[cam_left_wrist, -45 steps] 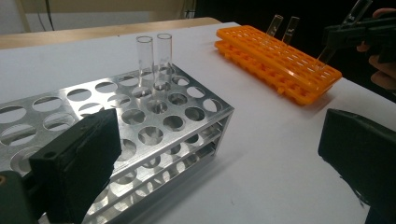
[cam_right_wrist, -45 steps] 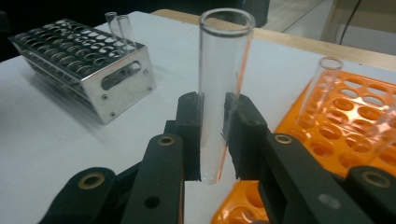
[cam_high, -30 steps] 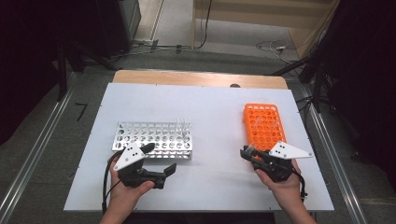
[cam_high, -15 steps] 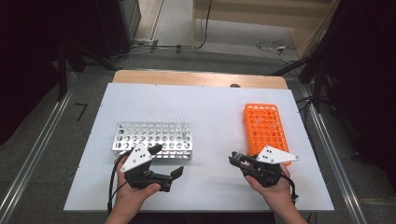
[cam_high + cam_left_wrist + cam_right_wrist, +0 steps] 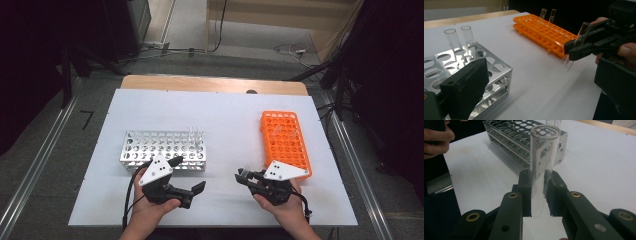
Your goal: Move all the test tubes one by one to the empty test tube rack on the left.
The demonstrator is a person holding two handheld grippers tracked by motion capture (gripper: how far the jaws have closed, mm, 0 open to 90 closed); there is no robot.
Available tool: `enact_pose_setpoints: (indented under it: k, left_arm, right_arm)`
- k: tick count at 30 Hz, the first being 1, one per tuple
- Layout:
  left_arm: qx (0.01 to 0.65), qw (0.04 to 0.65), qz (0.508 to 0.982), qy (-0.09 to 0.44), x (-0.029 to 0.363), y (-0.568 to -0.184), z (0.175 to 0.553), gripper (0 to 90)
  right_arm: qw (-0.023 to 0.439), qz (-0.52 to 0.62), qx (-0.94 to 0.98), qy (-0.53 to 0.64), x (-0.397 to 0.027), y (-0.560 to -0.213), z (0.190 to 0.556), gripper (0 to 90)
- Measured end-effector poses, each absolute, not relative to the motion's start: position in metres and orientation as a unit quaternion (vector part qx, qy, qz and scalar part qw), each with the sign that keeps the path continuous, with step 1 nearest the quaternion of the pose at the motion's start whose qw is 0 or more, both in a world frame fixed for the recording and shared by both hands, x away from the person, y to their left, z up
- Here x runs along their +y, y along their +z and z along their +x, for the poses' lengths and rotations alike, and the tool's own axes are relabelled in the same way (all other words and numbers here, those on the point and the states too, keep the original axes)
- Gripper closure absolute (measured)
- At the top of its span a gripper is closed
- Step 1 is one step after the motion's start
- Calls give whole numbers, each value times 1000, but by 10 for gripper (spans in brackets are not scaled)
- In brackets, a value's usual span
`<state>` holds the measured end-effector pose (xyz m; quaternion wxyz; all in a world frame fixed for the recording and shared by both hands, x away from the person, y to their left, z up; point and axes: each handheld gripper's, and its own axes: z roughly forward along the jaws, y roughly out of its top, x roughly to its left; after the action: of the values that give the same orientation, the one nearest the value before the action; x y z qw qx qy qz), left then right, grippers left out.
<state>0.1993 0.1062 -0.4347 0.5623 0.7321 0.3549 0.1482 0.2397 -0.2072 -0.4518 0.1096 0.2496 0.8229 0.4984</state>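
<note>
A clear glass test tube [image 5: 544,152] stands upright between the pads of my right gripper [image 5: 537,195], which is shut on it near the tube's lower end. In the left gripper view that same tube [image 5: 584,30] hangs tilted above the white table in the right gripper [image 5: 574,48]. My right gripper [image 5: 243,176] sits just left of the orange rack [image 5: 285,142]. My left gripper [image 5: 187,175] is open and empty, in front of the right end of the metal rack [image 5: 162,150]. Two clear tubes [image 5: 452,38] stand in the metal rack [image 5: 496,67].
Two more tubes [image 5: 542,13] stand at the far end of the orange rack [image 5: 544,30]. The white table sheet [image 5: 225,115] ends in a wooden strip [image 5: 210,84] at the back. A hand [image 5: 434,140] shows beside the metal rack [image 5: 524,137].
My right gripper has carried the tube left, away from the orange rack toward the table's middle. My left gripper has drifted right along the front of the metal rack.
</note>
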Motion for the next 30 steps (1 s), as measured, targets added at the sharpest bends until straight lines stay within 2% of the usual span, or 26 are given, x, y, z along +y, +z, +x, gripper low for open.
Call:
enact_pose_setpoints:
  k: [17,21,25,30]
  left_arm:
    - [332,570,740,131,84,-432,199,1]
    - [327,574,740,125,81,-431,198,26]
    - [318,577,743,118,77,-430,198,66]
    - [303,581,748,103,67,-432,198,204]
  right_arm:
    - [93,225,835,494,-189,-456,231,734]
    - [90,218,837,493,-185,-457,230,734]
    - [87,214,840,491,-182,-459,229,734]
    - [83,208,844,488,-177,-460,227,734]
